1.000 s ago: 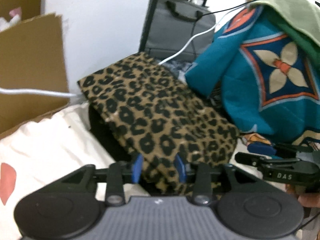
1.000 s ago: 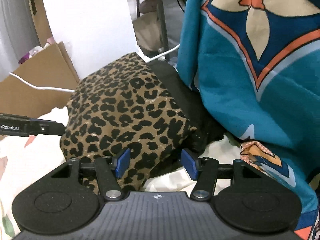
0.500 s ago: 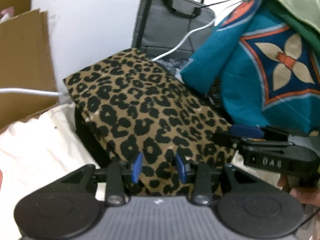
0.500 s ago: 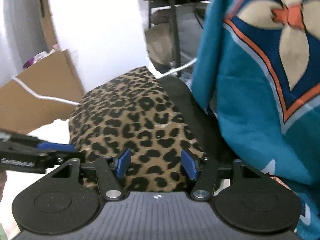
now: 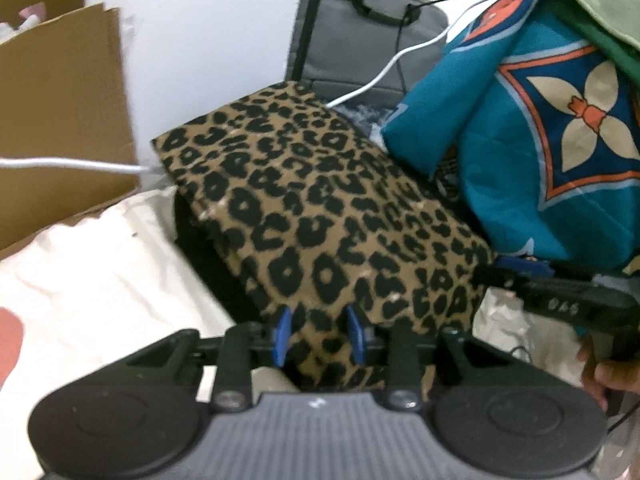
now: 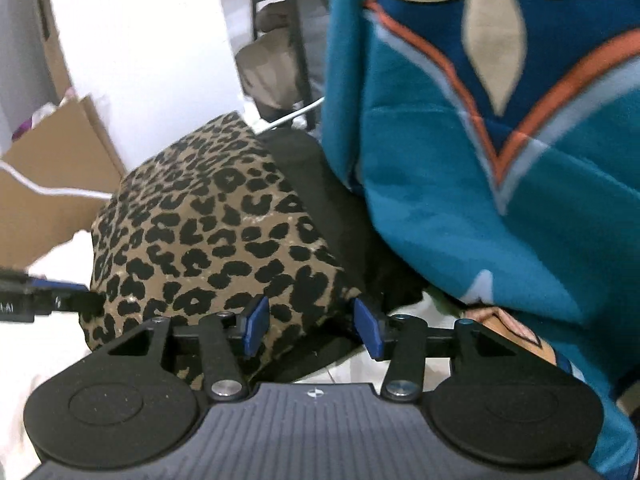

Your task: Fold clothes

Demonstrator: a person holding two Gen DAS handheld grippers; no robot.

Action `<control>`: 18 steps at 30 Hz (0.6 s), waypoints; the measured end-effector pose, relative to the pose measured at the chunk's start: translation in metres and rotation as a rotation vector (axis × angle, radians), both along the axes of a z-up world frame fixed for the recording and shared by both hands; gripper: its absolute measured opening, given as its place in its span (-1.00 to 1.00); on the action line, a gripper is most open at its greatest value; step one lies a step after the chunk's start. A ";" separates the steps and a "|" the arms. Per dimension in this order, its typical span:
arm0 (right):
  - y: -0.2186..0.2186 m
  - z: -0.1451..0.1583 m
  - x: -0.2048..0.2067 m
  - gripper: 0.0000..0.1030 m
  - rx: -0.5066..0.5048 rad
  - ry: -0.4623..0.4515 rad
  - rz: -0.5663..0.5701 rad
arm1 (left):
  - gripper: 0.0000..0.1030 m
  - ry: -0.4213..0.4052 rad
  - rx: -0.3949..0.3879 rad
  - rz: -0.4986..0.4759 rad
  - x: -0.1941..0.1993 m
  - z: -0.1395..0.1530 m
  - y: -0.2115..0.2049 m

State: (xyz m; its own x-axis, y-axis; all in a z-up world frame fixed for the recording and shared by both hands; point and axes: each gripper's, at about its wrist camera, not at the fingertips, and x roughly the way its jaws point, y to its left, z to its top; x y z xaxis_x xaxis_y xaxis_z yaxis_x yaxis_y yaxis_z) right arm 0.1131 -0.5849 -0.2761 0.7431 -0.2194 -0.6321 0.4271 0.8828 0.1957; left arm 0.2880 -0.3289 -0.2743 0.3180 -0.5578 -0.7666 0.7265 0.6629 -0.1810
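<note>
A folded leopard-print garment [image 5: 320, 208] lies on a black item on the white bedding, and it also shows in the right wrist view [image 6: 216, 232]. My left gripper [image 5: 320, 338] has its blue pads partly closed around the garment's near edge. My right gripper [image 6: 312, 328] is open, its pads straddling the garment's near right corner and the black fabric [image 6: 340, 184] under it. The right gripper's arm [image 5: 560, 300] shows at the right of the left wrist view. The left gripper's finger [image 6: 36, 298] shows at the left of the right wrist view.
A teal patterned blanket [image 5: 552, 140] [image 6: 500, 160] hangs close on the right. A cardboard box [image 5: 60, 120] and a white cable [image 5: 72, 165] are at the left. A grey bag [image 5: 372, 36] and a black rack leg stand behind. White bedding [image 5: 100, 280] lies below.
Both grippers have moved forward onto the leopard garment's near edge. The right gripper's arm has come nearer the garment's right corner in the left wrist view.
</note>
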 end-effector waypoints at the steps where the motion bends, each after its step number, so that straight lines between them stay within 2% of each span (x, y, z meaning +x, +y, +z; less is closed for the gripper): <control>1: 0.000 0.004 -0.002 0.07 0.018 -0.010 -0.013 | -0.41 0.007 0.002 0.014 0.000 0.003 0.003; 2: 0.000 0.009 -0.004 0.12 0.036 -0.020 -0.027 | -0.35 0.015 0.002 0.031 0.001 0.007 0.007; 3: 0.000 0.013 -0.007 0.17 0.054 -0.031 -0.040 | -0.21 0.031 -0.004 0.049 0.002 0.011 0.012; 4: 0.000 0.018 -0.009 0.31 0.073 -0.041 -0.054 | -0.09 0.050 -0.012 0.067 0.002 0.017 0.017; 5: 0.000 0.022 -0.011 0.45 0.091 -0.051 -0.067 | 0.14 0.062 -0.018 0.083 0.003 0.022 0.022; 6: 0.000 0.026 -0.013 0.53 0.109 -0.061 -0.081 | 0.23 0.069 -0.020 0.098 0.002 0.029 0.027; 7: 0.002 0.029 -0.013 0.63 0.119 -0.054 -0.090 | 0.24 0.072 -0.020 0.106 0.000 0.034 0.031; 11: 0.011 0.037 -0.011 0.73 0.147 -0.020 -0.096 | 0.41 0.098 -0.018 0.147 -0.004 0.057 0.048; 15: 0.023 0.049 -0.017 0.88 0.150 -0.002 -0.106 | 0.58 0.067 -0.002 0.182 -0.011 0.080 0.062; 16: 0.026 0.051 -0.018 0.94 0.152 0.005 -0.106 | 0.59 0.069 0.003 0.185 -0.013 0.086 0.066; 18: 0.033 0.057 -0.020 0.95 0.138 0.023 -0.111 | 0.60 0.080 0.011 0.192 -0.018 0.096 0.073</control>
